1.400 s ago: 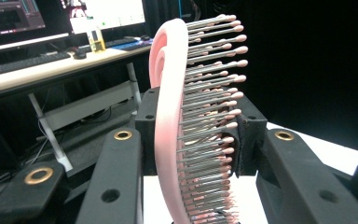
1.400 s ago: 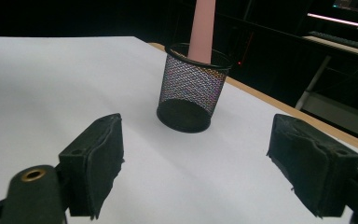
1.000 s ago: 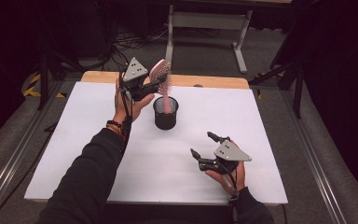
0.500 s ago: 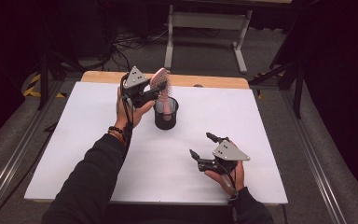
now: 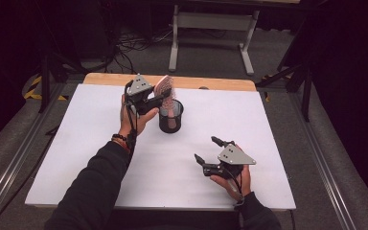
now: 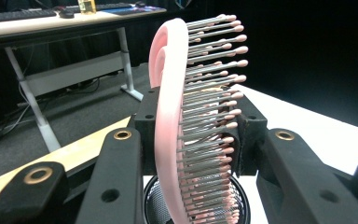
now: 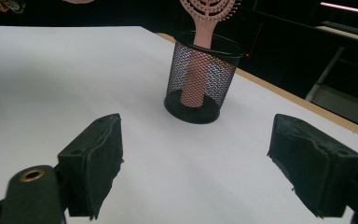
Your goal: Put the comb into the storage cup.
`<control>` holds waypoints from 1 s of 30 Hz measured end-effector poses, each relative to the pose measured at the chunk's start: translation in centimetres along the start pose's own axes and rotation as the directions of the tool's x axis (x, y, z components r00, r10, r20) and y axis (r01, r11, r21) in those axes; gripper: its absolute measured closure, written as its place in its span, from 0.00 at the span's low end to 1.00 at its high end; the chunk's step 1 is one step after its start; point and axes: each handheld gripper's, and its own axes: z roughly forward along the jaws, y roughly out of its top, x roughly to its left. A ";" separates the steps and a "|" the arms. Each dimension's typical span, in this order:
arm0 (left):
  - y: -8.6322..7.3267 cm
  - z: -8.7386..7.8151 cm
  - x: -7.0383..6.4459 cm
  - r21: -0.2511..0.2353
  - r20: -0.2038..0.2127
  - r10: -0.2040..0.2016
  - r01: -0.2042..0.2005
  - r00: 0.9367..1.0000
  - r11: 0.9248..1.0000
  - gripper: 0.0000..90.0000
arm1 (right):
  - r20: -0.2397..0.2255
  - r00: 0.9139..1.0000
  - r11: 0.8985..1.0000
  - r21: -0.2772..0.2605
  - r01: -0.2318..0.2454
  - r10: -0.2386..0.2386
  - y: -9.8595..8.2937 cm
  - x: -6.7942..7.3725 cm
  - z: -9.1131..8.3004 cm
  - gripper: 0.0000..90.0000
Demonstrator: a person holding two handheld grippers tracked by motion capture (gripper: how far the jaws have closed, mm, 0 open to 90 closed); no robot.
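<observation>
Pink hairbrush (image 5: 166, 92) upright, handle down in mesh cup (image 5: 171, 116)

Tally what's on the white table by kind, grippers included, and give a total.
Hairbrush: 1
Mesh cup: 1
Grippers: 2, left gripper and right gripper
Total: 4

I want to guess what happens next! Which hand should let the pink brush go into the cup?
Left. The left gripper already clamps the pink hairbrush, handle down inside the mesh cup. The right gripper rests open, well away.
</observation>
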 end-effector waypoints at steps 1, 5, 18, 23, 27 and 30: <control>0.0 0.0 0.0 0.000 0.000 0.000 0.000 1.000 1.000 0.70 | 0.000 1.000 1.000 0.000 0.000 0.000 0.0 0.0 0.0 0.20; -0.4 0.0 0.1 0.011 -0.003 0.003 -0.003 1.000 1.000 0.70 | 0.001 1.000 1.000 -0.002 -0.001 0.001 0.0 0.0 0.0 0.20; -0.8 0.2 0.1 -0.005 -0.019 -0.012 0.012 1.000 1.000 0.69 | 0.005 1.000 1.000 0.003 -0.003 0.003 0.0 0.0 0.0 0.19; -0.9 0.2 0.5 0.009 -0.035 -0.009 0.010 0.999 1.000 0.68 | -0.001 1.000 1.000 0.006 0.000 0.000 -0.1 0.0 0.1 0.19; -1.0 0.0 0.8 0.021 -0.057 -0.012 0.014 0.998 1.000 0.66 | -0.004 1.000 1.000 0.007 -0.002 0.002 -0.1 0.0 0.1 0.19; -1.2 0.0 0.9 0.027 -0.080 -0.021 0.024 0.997 0.999 0.64 | -0.005 1.000 1.000 0.014 0.001 -0.001 -0.1 0.0 0.2 0.18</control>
